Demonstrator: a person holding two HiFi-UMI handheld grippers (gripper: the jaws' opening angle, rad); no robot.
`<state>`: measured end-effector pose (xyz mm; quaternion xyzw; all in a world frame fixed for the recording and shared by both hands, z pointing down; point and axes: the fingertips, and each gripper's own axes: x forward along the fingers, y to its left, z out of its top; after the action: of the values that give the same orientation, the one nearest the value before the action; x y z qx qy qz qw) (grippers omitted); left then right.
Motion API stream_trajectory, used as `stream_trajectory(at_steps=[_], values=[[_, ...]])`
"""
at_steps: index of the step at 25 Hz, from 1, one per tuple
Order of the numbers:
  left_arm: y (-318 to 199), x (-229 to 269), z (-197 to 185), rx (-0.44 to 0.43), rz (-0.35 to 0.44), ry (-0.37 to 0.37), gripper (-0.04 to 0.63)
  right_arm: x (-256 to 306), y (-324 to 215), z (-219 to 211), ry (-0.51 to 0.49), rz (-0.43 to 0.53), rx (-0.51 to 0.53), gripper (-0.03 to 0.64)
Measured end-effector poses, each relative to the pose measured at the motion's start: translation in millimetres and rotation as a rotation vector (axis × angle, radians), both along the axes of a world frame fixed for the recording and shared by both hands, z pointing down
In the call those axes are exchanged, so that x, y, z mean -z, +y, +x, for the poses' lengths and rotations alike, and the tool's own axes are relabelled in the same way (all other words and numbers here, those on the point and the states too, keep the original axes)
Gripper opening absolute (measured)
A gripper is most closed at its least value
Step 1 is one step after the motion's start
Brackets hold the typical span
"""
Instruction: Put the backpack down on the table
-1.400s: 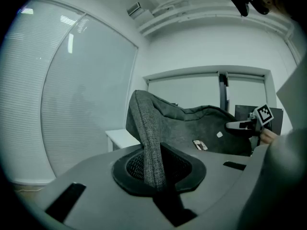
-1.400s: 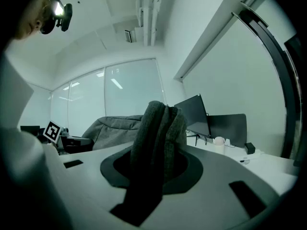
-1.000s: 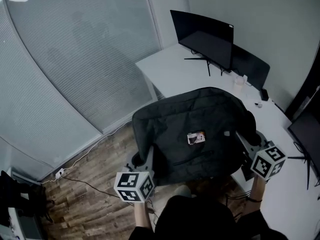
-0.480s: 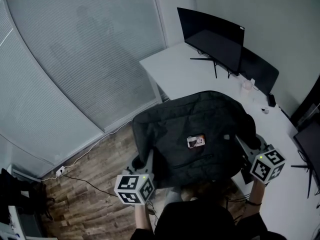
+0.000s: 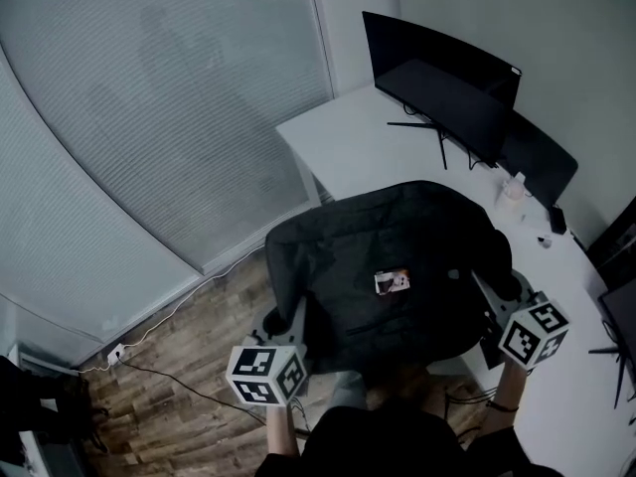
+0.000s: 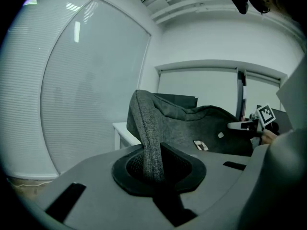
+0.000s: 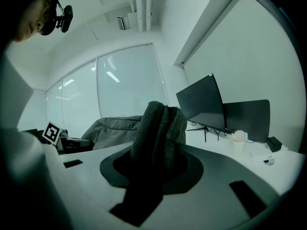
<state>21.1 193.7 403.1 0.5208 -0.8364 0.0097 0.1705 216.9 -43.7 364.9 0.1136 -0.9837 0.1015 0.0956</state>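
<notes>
Backpack fabric clamped in fingers of left gripper, right gripper; monitor on table beyond.

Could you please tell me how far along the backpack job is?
Done: the left gripper and right gripper are each shut on the backpack, one per side. In hand: it hangs between them at the near edge of the white table. Left: set it on the table and let go.
</notes>
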Motion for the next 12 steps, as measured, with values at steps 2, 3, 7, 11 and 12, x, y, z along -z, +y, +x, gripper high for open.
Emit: stream_trajectory(at_steps=[2,3,7,11,12], values=[[-8,2,-20,-0.012,-0.001,0.0,0.049,1,-5,-17,-0.001,-0.001,-0.012,0.109],[-10,3,-29,-0.018,-0.001,0.0,0.049,1,-7,-25,-0.002,-0.004,-0.018,0.109],[-19,5,-61,-0.038,-0.001,-0.005,0.049,3,-12,-51,-0.007,-0.004,-0.039,0.109],[-30,7,-101,-0.064,-0.001,-0.006,0.049,4,-18,-85,-0.009,-0.008,-0.065,0.109],[-32,7,-109,-0.07,-0.001,-0.008,0.049,4,-19,-92,-0.01,-0.008,-0.072,0.109]])
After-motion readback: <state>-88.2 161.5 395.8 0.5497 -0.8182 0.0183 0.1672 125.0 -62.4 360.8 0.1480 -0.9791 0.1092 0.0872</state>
